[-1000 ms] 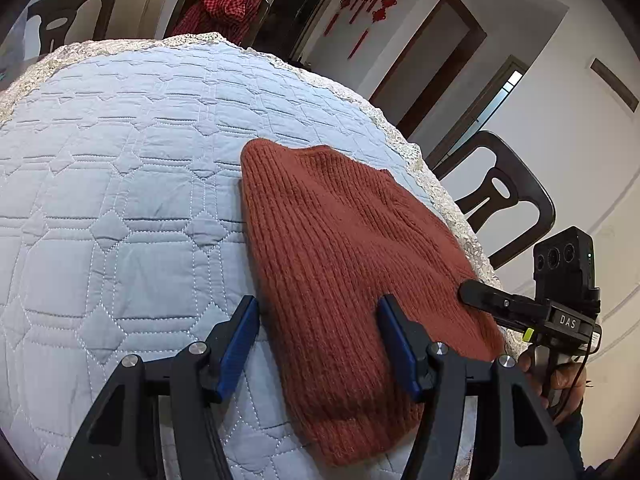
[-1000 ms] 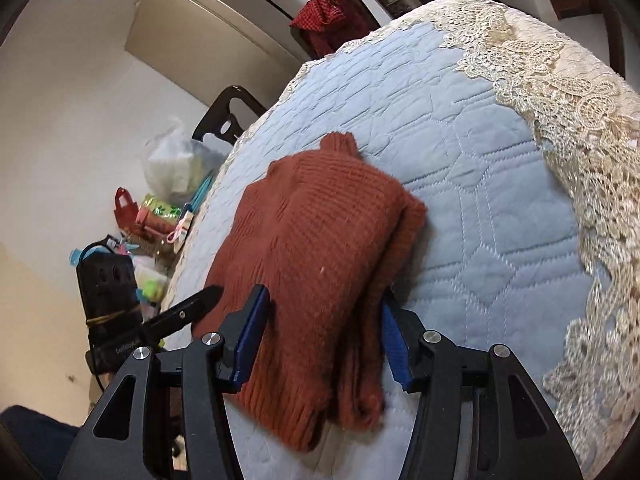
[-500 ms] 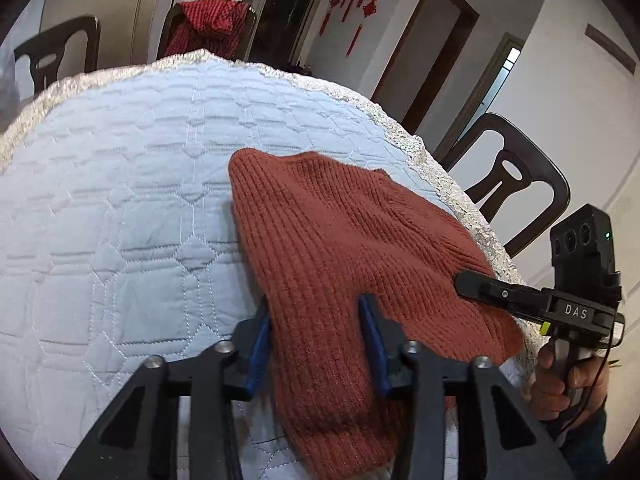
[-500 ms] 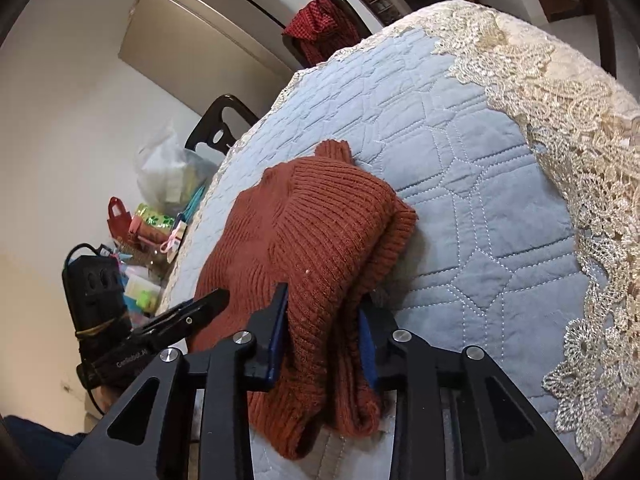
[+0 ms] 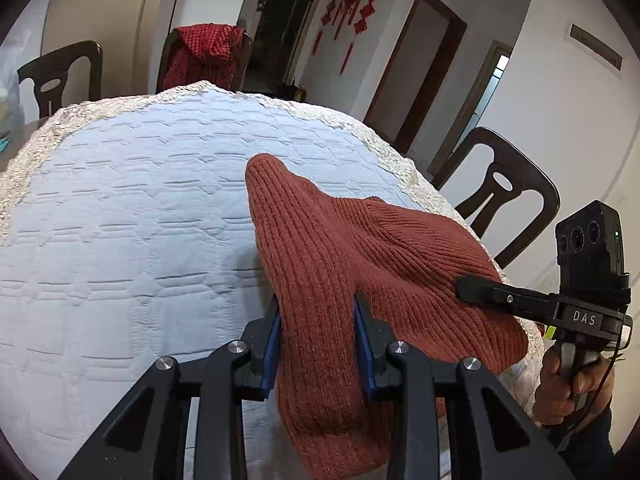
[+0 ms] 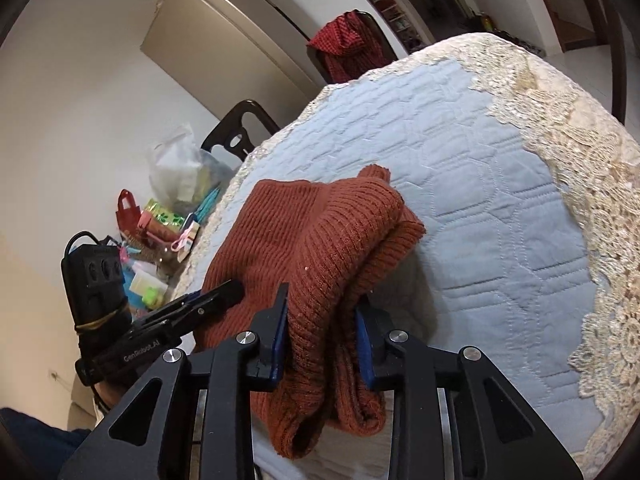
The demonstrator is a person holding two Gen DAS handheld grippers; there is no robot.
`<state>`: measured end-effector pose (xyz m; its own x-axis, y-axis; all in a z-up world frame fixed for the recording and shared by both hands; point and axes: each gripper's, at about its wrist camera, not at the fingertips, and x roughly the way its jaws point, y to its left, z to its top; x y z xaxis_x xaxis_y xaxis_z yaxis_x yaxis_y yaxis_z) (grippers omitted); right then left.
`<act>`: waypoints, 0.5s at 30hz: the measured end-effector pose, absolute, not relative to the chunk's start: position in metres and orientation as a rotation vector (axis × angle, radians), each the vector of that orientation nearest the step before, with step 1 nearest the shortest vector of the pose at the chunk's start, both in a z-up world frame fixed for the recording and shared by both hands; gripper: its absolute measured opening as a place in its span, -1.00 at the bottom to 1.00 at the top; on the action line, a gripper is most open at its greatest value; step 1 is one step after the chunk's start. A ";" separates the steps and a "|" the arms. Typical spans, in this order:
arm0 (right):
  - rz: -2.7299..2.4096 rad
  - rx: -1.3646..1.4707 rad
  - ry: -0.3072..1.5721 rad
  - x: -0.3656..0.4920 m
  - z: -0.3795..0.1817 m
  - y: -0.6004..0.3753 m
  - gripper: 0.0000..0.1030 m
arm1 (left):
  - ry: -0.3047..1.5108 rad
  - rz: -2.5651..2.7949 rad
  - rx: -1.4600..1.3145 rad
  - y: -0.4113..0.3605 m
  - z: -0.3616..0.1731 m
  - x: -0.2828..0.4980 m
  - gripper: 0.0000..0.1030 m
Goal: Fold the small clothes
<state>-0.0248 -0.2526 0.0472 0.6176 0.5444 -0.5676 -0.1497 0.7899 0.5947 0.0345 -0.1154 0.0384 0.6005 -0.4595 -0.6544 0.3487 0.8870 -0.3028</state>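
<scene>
Sweater [image 5: 344,248] is lying at the lower centre of both frames, its near edge bunching up off the quilted surface [image 5: 120,208] while the rest is trailing away toward the upper middle. Both grippers are clenching that edge: left gripper [image 5: 318,340] on one corner, right gripper [image 6: 322,340] on the doubled-over layers alongside. Its long axis is running straight out from the jaws, so a forward fold seems likeliest.
</scene>
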 end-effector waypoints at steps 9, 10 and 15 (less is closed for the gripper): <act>0.526 0.482 0.811 0.016 0.055 -0.189 -0.44 | 0.757 -0.379 -0.172 -0.045 0.048 0.052 -0.33; 0.539 0.475 0.812 0.022 0.055 -0.179 -0.44 | 0.751 -0.370 -0.172 -0.036 0.049 0.055 -0.33; 0.604 0.453 0.819 0.055 0.057 -0.131 -0.44 | 0.730 -0.314 -0.174 0.008 0.054 0.076 -0.33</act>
<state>0.0546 -0.1311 0.0566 0.5336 0.6537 -0.5366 -0.3198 0.7433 0.5875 0.0760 0.0080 0.0544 0.7012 -0.3404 -0.6265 0.2202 0.9391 -0.2638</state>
